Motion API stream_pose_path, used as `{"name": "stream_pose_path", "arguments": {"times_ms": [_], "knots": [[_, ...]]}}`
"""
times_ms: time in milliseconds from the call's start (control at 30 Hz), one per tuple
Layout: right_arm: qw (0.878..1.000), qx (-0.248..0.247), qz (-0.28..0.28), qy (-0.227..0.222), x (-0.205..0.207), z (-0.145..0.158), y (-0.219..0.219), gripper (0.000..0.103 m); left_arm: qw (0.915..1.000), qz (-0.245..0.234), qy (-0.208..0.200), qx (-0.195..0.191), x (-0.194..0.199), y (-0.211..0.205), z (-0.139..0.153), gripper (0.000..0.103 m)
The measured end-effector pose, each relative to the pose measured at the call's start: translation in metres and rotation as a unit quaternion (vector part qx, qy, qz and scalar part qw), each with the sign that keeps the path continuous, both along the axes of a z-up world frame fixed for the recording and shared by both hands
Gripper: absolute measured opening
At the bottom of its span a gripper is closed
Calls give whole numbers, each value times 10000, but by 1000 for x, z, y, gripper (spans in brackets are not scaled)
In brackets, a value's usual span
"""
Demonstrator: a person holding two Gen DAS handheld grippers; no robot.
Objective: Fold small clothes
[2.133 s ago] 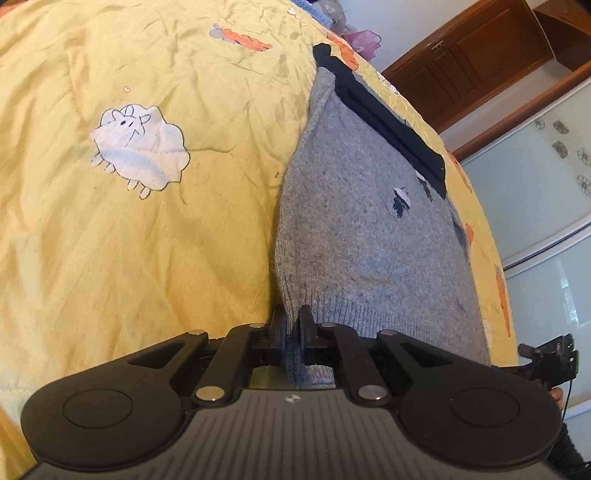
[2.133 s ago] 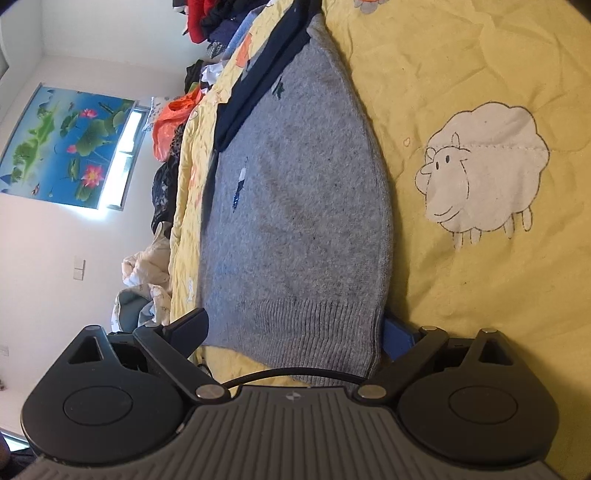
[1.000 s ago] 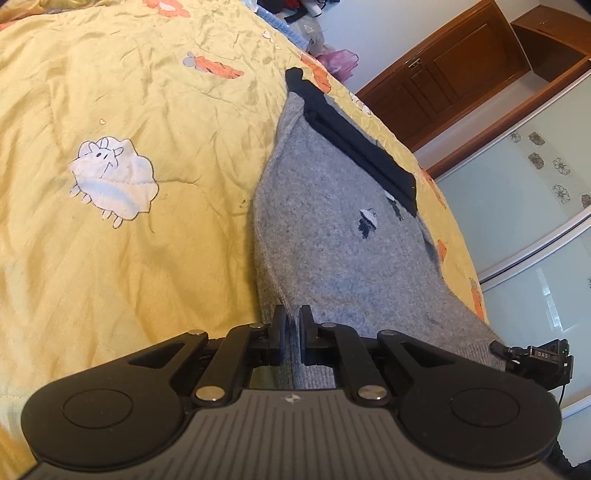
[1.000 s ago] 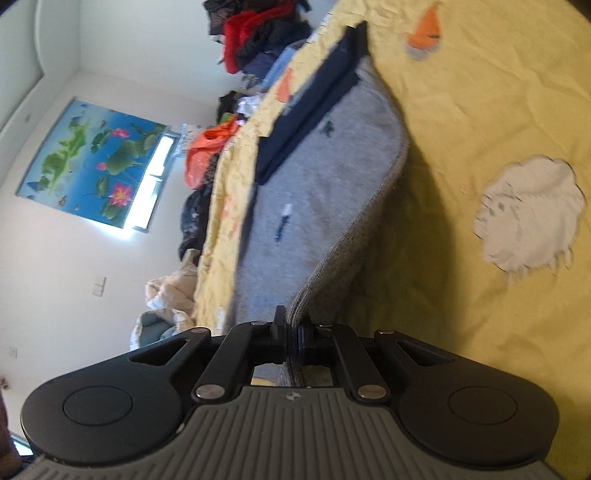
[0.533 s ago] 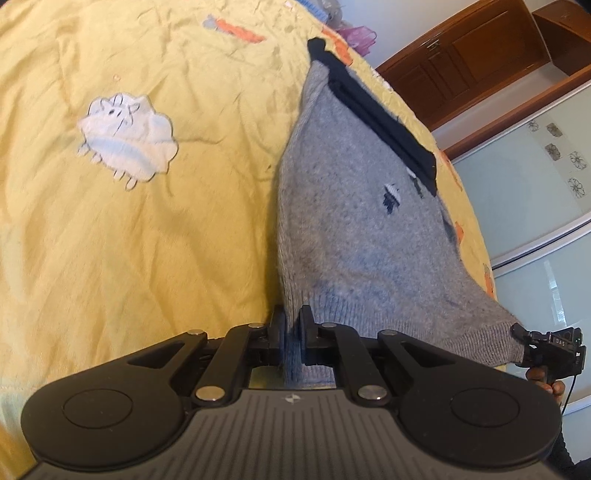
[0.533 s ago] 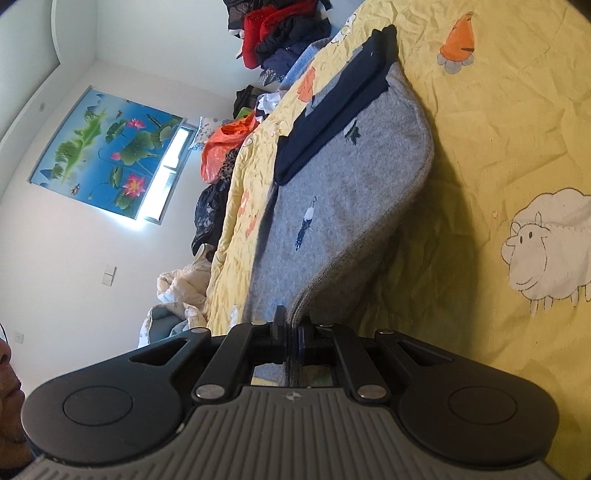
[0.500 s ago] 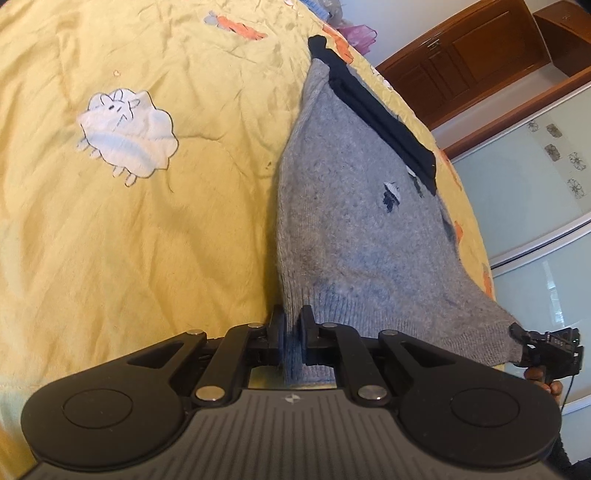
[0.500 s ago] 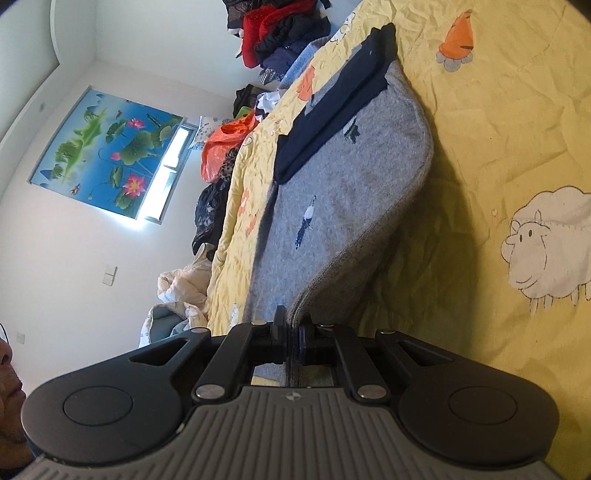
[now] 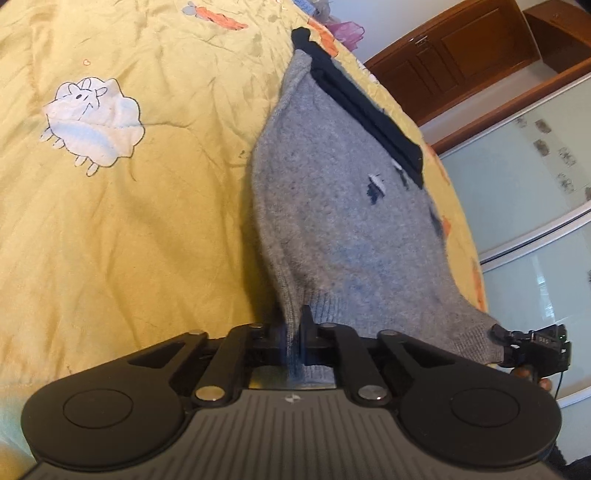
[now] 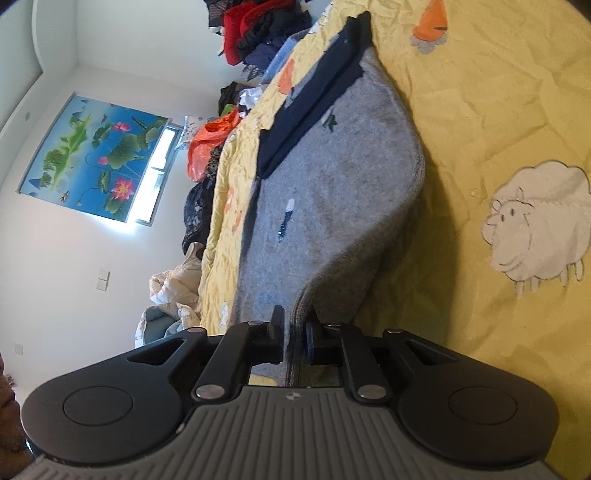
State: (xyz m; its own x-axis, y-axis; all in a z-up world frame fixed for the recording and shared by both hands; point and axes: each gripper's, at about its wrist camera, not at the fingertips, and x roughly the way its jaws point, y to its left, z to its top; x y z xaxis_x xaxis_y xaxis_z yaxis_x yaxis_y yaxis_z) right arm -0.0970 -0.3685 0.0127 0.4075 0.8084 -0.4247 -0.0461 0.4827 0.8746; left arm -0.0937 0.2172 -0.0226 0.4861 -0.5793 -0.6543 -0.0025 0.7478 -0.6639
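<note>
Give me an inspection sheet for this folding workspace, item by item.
Surface: yellow quilt with sheep and carrot patches, wrinkled.
Job's things: grey sweater with a dark navy band at its far end; near hem lifted off the quilt at both corners.
Clutter: heap of clothes and an orange bag past the far edge.
Grippers: left claw shut on the hem; right claw opening, hem between its jaws.
Cables: thin cable hanging under the right claw.
Surroundings: lotus picture, wooden cabinet, glass sliding doors.
</note>
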Motion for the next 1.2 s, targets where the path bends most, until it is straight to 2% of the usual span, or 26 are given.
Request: {"name": "stream_pose_path", "arguments": {"times_ms": [67,167,333,500,700,867,967,1067,1200], "knots": [[9998,-192,34,43,-1,-3,2,16,10000,45,-34,74,-1,2,3,5],[9994,-320,97,-97,-4,-1,7,15,9997,4,-240,18,-4,4,16,5],[9991,39,28,-412,6,11,4,15,9968,51,-691,-398,4,7,43,5],[9956,361,-265,-822,42,24,-2,15,9902,166,-1206,-685,40,7,68,5],[9838,858,-736,-1390,127,45,-12,15,9797,432,-1769,-835,129,9,97,5],[9784,818,-996,-1615,222,55,-15,15,9752,579,-2065,-551,228,2,120,5],[9786,655,-1244,-1502,282,44,-18,15,9755,682,-2058,-371,287,-7,122,5],[9805,430,-1518,-1175,336,18,-23,15,9769,826,-1958,-218,341,-16,112,5],[9797,291,-1819,-791,382,-20,-31,15,9789,876,-1844,97,400,-33,97,5]]}}
